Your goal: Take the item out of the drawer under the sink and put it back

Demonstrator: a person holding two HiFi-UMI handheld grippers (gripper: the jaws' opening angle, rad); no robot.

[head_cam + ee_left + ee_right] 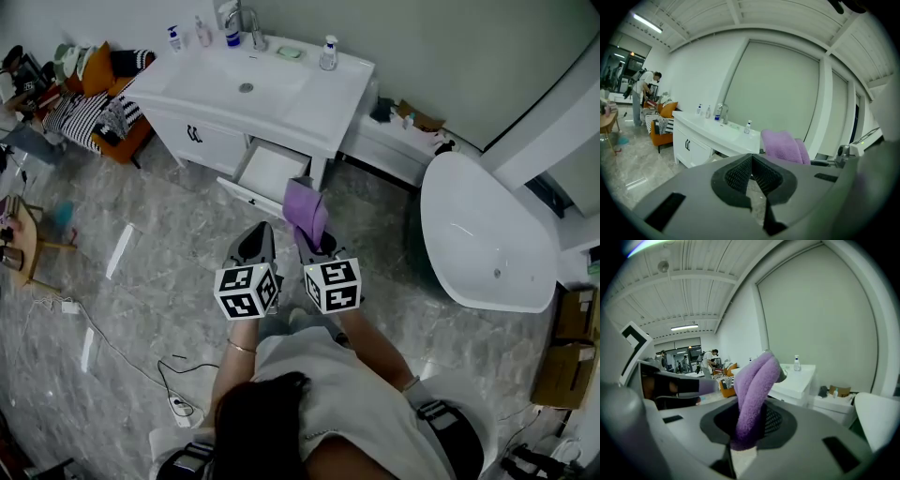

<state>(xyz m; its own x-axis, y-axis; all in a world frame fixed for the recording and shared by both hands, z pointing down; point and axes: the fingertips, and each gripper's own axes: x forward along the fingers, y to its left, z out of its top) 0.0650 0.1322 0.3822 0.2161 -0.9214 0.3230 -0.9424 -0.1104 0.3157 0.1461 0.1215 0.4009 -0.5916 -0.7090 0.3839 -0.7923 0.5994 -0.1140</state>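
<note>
right gripper view: right gripper clenched on purple towel. left gripper clenched, jaws together. drawer stands open.

We find no text, brand, number or sign that we can read. The two white cubes with black square markers carry only patterns, no letters. Labels on the small plastic bottles on the white vanity top are too small to read.
</note>
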